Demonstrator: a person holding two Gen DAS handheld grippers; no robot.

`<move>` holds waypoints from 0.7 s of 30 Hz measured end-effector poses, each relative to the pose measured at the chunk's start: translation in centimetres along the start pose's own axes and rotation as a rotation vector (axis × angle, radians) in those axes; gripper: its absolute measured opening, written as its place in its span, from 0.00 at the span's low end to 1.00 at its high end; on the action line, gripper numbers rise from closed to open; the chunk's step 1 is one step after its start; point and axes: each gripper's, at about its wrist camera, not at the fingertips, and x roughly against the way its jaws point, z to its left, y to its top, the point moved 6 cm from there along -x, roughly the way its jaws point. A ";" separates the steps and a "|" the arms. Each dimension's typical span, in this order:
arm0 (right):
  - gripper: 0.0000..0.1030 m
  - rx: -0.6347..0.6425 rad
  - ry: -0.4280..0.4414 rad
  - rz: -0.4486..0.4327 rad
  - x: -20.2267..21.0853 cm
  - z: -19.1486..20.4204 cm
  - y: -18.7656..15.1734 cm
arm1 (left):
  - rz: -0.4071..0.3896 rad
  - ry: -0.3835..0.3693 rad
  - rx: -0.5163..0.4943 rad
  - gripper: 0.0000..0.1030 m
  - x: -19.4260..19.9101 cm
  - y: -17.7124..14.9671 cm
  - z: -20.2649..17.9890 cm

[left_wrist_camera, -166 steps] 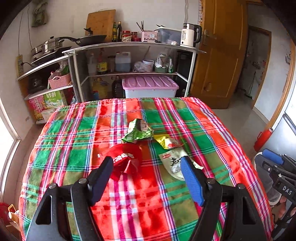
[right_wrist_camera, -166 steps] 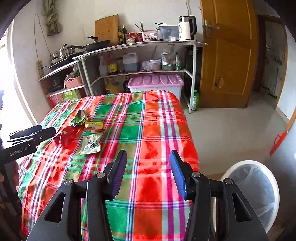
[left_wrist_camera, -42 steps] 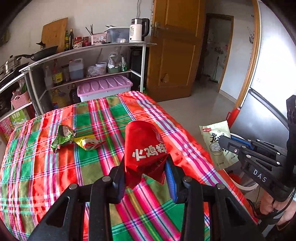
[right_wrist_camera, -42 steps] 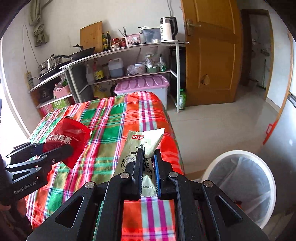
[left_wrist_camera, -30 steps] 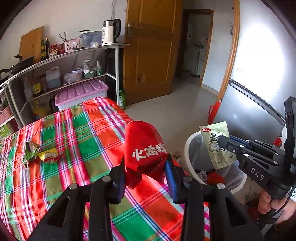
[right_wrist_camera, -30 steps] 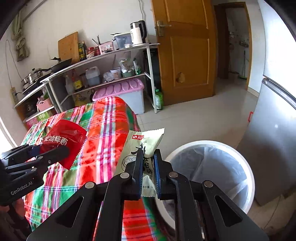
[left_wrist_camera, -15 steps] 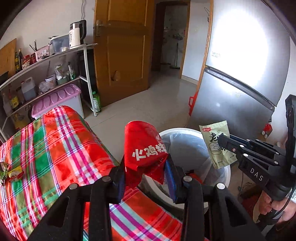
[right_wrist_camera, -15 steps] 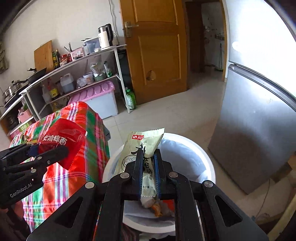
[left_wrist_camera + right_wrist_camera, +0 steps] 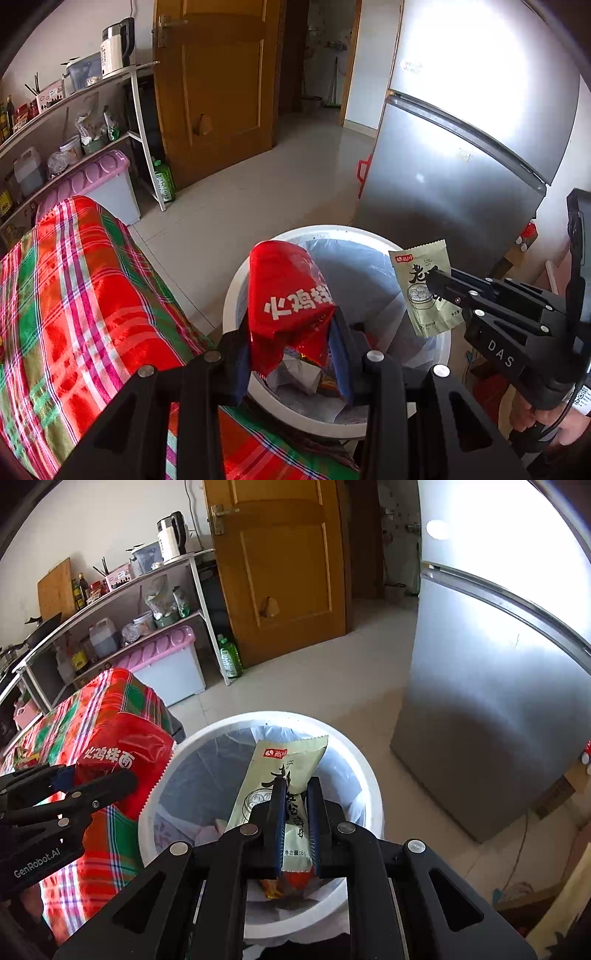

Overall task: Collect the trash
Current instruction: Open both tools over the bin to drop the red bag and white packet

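Note:
My left gripper point(image 9: 290, 345) is shut on a crumpled red snack wrapper point(image 9: 286, 299) with white characters, held over the near rim of the white trash bin point(image 9: 240, 273). My right gripper point(image 9: 295, 794) is shut on a flat pale green sachet point(image 9: 286, 762), held above the bin's point(image 9: 365, 771) lined opening. In the left wrist view the green sachet point(image 9: 424, 291) and the right gripper point(image 9: 443, 286) hang over the bin's right side. In the right wrist view the red wrapper point(image 9: 125, 753) and the left gripper point(image 9: 92, 779) sit at the bin's left edge. Trash lies at the bin's bottom.
The table with its red and green plaid cloth point(image 9: 74, 295) touches the bin's left side. A silver fridge point(image 9: 491, 701) stands right of the bin. Behind are a wooden door point(image 9: 284, 565), a shelf rack point(image 9: 122, 602) and a pink-lidded box point(image 9: 162, 664).
Both grippers have swung from over the table to the right and slightly down, so both wrappers now hang over the bin. Both grips are unchanged.

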 end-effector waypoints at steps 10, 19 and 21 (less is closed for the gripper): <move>0.12 0.011 -0.008 0.071 -2.7 -0.6 -1.3 | 0.051 0.012 0.021 0.45 -1.7 -0.8 0.0; 0.30 0.006 -0.005 0.071 -2.8 -0.8 -1.5 | 0.049 0.012 0.034 0.61 -1.6 -0.9 0.0; 0.30 0.000 -0.005 0.068 -2.6 -0.8 -1.4 | 0.045 0.013 0.040 0.61 -1.4 -0.8 0.2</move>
